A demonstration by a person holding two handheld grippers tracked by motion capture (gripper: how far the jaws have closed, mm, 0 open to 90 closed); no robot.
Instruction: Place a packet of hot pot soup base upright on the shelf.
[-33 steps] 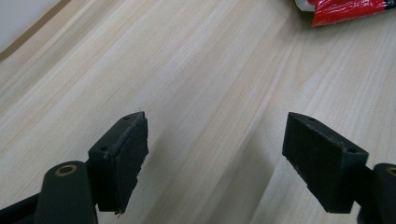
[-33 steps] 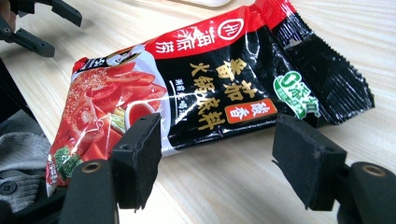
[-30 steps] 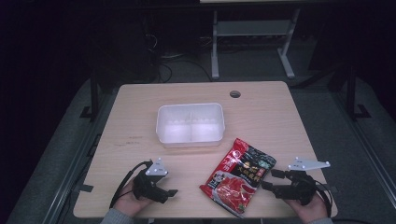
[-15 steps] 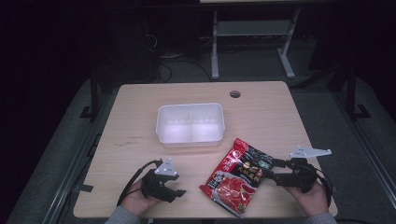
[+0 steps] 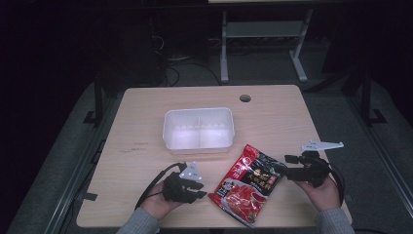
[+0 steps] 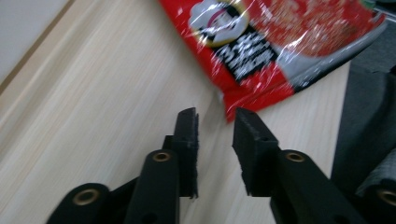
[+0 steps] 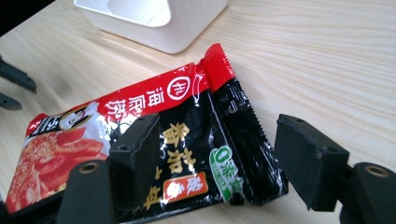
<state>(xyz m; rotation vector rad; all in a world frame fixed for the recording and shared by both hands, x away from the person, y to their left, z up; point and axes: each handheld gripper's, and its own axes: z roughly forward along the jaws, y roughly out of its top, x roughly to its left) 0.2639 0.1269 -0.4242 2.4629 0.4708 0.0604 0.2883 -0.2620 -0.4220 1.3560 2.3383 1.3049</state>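
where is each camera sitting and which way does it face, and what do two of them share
High view: above the person's side, looking forward and down on the table; both hands and grippers show.
Left gripper view: rides the left gripper, looking along its jaws at the packet's corner.
Right gripper view: rides the right gripper, its jaws either side of the packet.
All share the red packet.

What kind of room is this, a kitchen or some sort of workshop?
Probably a lab or recording room, not a kitchen: a lone wooden table in the dark, cables on the floor, and a metal-framed stand behind it.
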